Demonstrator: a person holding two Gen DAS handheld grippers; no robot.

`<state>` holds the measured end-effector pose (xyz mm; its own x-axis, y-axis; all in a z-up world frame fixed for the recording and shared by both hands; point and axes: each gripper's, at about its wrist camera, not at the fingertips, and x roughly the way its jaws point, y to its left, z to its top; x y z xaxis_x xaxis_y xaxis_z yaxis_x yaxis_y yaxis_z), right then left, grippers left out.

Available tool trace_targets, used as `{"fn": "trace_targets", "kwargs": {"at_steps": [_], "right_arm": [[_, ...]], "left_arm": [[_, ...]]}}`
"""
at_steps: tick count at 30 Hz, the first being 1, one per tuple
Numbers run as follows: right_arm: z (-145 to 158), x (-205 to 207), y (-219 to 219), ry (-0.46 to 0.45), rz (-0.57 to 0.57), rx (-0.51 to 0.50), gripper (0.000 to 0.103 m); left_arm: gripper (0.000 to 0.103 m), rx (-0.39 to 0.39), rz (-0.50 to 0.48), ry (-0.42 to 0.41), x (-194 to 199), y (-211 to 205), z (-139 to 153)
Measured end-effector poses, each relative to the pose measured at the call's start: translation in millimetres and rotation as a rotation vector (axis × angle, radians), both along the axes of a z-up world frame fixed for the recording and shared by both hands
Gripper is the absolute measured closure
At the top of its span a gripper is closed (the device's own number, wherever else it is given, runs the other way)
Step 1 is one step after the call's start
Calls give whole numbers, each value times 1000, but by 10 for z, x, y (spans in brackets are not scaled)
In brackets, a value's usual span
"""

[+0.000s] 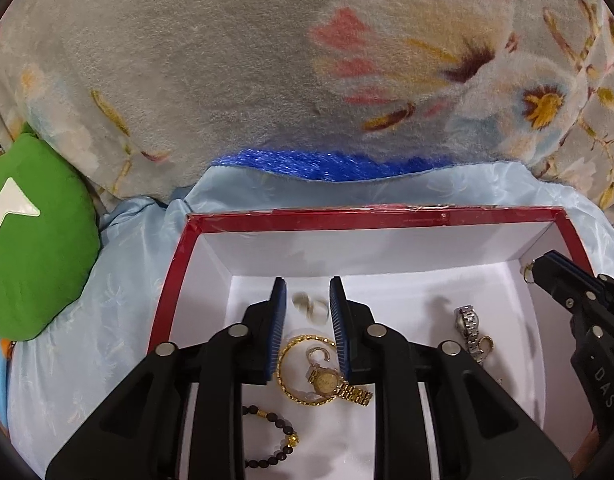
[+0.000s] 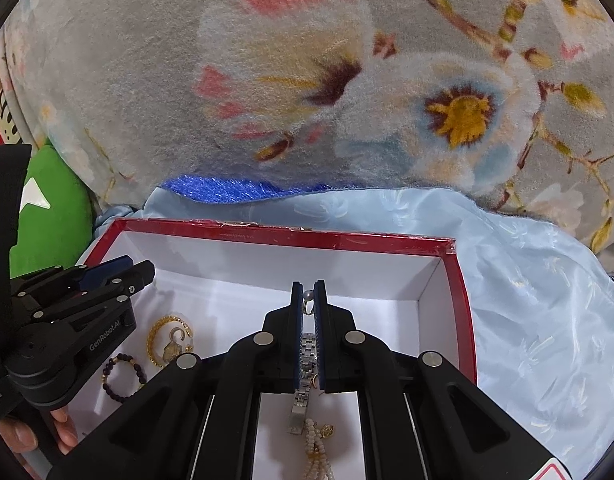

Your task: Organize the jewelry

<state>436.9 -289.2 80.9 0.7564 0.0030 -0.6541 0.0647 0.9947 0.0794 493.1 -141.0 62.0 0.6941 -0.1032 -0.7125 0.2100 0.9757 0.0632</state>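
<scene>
A red-rimmed white box (image 1: pixel 371 216) lies on pale blue cloth. My left gripper (image 1: pixel 307 290) hangs over the box floor with its pads a little apart. A small blurred pale trinket (image 1: pixel 309 306) shows in the gap, and neither pad touches it. Below lie a gold chain bracelet (image 1: pixel 293 364), a gold watch (image 1: pixel 331 382), a dark bead bracelet (image 1: pixel 275 436) and a silver watch (image 1: pixel 469 326). My right gripper (image 2: pixel 307 286) is shut on a small pearl earring (image 2: pixel 307 300) above the silver watch (image 2: pixel 305 360) and a pearl strand (image 2: pixel 317 448). The right gripper (image 1: pixel 541 266) stands near the box's right wall.
A thick floral blanket (image 1: pixel 227 80) rises just behind the box. A green cushion (image 1: pixel 35 240) sits to the left. Pale blue satin cloth (image 2: pixel 547 300) spreads to the right of the box. A person's hand (image 2: pixel 63 432) grips the left gripper's (image 2: pixel 137 266) handle.
</scene>
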Motion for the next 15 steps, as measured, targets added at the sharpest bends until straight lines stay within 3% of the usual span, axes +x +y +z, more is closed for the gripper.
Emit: {"fn": "trace_targets", "kwargs": {"at_steps": [1,3,6,15], "right_arm": [[1,-8,-3,-1,-7,-2,96],[4,-15,-7,-4,-16,-5,82],[9,-39,-21,-15,-27,-3,74],[10,-50,-65,-21,-41,16,71]], "left_arm": [[59,4,10,-1,-1,5,-4],[49,16,33,-13,-7,13,-4],[49,12,23,-17,-12,18,0],[49,20,18,-35,-32,6,18]]}}
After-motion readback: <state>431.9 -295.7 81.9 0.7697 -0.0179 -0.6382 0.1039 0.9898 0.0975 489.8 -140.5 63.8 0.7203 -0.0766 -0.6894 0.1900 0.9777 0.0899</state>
